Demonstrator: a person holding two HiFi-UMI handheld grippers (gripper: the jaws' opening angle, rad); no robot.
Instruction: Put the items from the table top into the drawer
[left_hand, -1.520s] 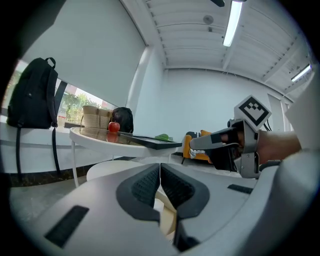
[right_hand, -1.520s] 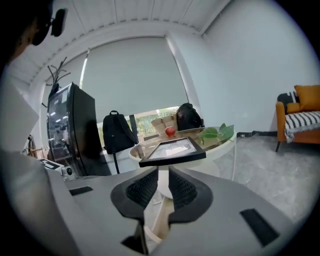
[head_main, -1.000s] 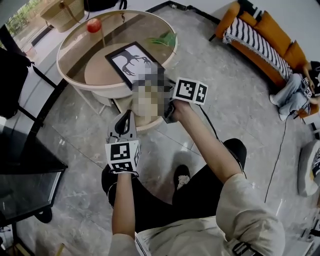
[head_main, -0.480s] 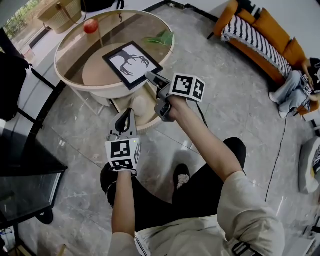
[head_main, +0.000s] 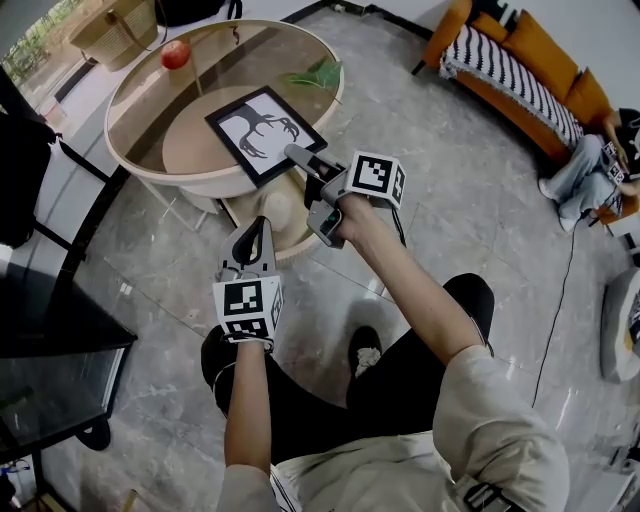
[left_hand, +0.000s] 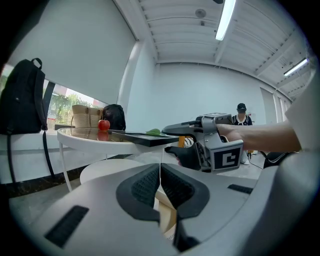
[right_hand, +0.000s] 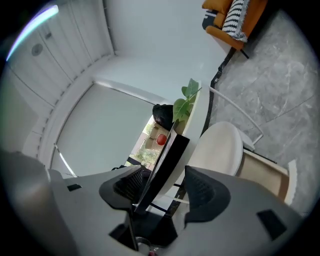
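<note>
**Frame corner between spread right jaws, drawer open below**

Down under the round glass surface (head_main: 150, 110): beige drawer (head_main: 262, 222) pulled out, front toward the camera. Can't make out anything inside it from here. Up top, well back near the far rim, red apple (head_main: 176, 54) and green leaf (head_main: 318, 72), both out of the drawer. Beyond the surface, woven basket (head_main: 110, 25), contents not readable.

Now the picture frame (head_main: 265, 133): lying flat on the glass, near corner poking past the rim. Reaching out level to that corner, right gripper (head_main: 305, 165), rolled so one jaw sits over the frame and one under. Jaws just been opening, spread now, frame edge touching one pad (right_hand: 125, 185), clear of the other. Lower and closer in, left gripper (head_main: 255, 228), tipped slightly down toward the drawer, jaws pressed together on nothing.
</note>
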